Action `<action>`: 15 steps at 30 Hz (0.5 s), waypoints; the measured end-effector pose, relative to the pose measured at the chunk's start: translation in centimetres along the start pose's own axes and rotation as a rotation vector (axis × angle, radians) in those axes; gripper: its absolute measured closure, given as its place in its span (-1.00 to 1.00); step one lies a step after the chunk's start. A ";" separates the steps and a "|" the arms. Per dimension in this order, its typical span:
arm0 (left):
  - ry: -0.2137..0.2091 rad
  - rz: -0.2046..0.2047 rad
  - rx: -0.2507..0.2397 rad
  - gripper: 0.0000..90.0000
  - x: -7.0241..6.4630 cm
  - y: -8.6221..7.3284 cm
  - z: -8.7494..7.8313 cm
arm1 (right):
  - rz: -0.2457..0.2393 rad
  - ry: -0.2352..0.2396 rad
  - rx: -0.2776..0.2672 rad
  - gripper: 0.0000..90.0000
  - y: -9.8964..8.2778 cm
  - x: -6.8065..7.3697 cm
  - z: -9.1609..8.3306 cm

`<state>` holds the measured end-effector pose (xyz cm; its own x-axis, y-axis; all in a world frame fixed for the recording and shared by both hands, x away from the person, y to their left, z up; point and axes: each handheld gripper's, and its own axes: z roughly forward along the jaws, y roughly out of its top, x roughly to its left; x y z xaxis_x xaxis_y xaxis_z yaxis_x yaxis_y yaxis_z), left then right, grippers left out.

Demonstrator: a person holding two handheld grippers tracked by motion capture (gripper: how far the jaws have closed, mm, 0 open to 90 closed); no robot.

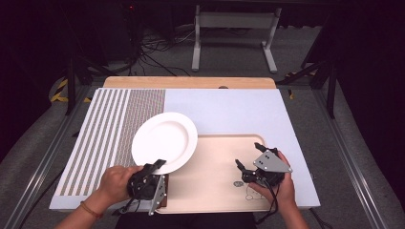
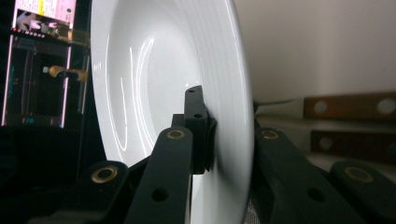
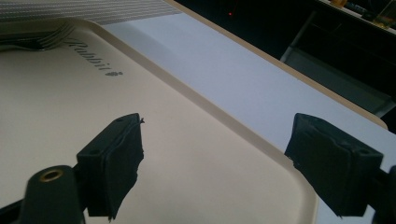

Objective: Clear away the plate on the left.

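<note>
Fingers (image 2: 198, 135) of my left gripper (image 1: 154, 168) pinch the rim of the round white ceramic plate (image 1: 165, 141), which overlaps the beige plastic tray (image 1: 210, 191) and striped placemat (image 1: 107, 126). My right gripper (image 1: 250, 158) hovers wide apart over the tray.

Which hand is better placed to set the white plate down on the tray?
Left: the left gripper is already clamped on the white plate's rim, beside the tray. The right gripper hovers with open, empty jaws.
</note>
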<state>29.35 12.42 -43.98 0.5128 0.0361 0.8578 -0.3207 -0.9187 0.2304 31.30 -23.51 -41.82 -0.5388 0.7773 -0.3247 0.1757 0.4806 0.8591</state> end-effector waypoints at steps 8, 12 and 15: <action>-0.022 0.054 -0.052 0.83 -0.5 2.5 0.8 | 0.019 -0.037 -0.009 -0.59 -0.4 -0.4 -0.8; -0.044 0.086 -0.074 0.84 -1.2 3.9 1.1 | 0.025 -0.063 -0.023 -0.57 -0.6 -0.5 -1.2; -0.059 0.097 -0.097 0.83 -1.6 4.8 1.5 | 0.028 -0.069 -0.029 -0.57 -0.6 -0.6 -1.3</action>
<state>28.14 7.35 -44.91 0.5203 -0.0770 0.8505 -0.4453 -0.8743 0.1932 30.42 -24.80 -41.62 -0.4759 0.8168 -0.3261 0.1655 0.4473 0.8789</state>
